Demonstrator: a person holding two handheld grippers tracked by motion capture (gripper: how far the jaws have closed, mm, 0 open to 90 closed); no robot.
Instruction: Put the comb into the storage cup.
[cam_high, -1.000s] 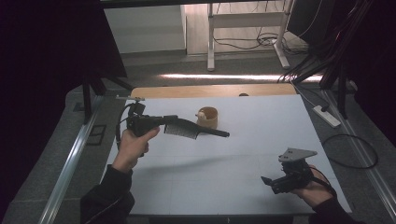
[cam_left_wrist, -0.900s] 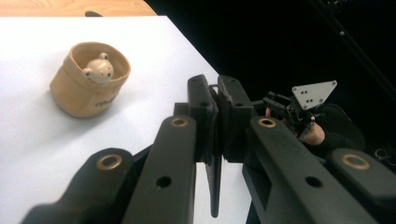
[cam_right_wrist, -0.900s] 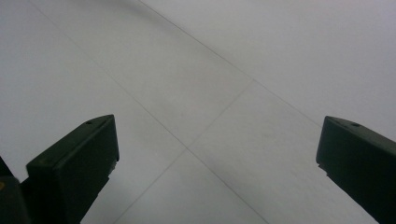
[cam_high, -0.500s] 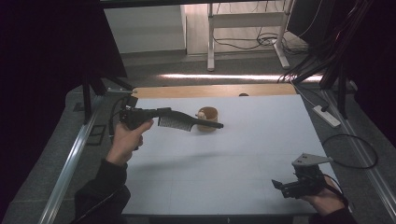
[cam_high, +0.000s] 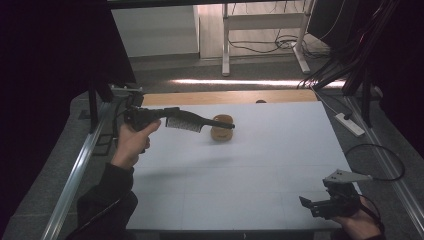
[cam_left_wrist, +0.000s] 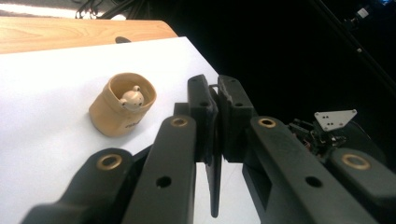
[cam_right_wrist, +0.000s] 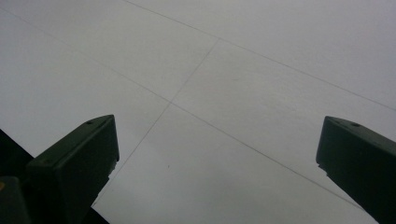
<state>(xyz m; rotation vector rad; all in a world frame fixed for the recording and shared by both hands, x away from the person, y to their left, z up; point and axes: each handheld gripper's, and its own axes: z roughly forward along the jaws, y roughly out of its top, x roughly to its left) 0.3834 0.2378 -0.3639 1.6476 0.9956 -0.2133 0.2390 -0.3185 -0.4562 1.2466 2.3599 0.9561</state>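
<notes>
A tan cup (cam_high: 221, 129) lies on its side on the white table (cam_high: 250, 170), toward the far left. Its mouth faces my left gripper, and a small bear figure (cam_left_wrist: 130, 98) sits inside the cup (cam_left_wrist: 122, 105). My left gripper (cam_high: 227, 125) hangs in the air with its tips over the cup in the high view. Its jaws are pressed together (cam_left_wrist: 218, 88), and I make out nothing between the pads. My right gripper (cam_high: 312, 206) is low at the table's near right corner. It is open (cam_right_wrist: 217, 154) over bare white surface.
A wooden strip (cam_high: 220, 96) runs along the table's far edge. A power strip (cam_high: 350, 125) and a looped cable (cam_high: 385, 155) lie off the right side. A metal rail (cam_high: 85, 165) borders the left side.
My left gripper has moved away from the person and a little left, so its tips now sit over the cup. The right gripper has drawn back toward the near right corner.
</notes>
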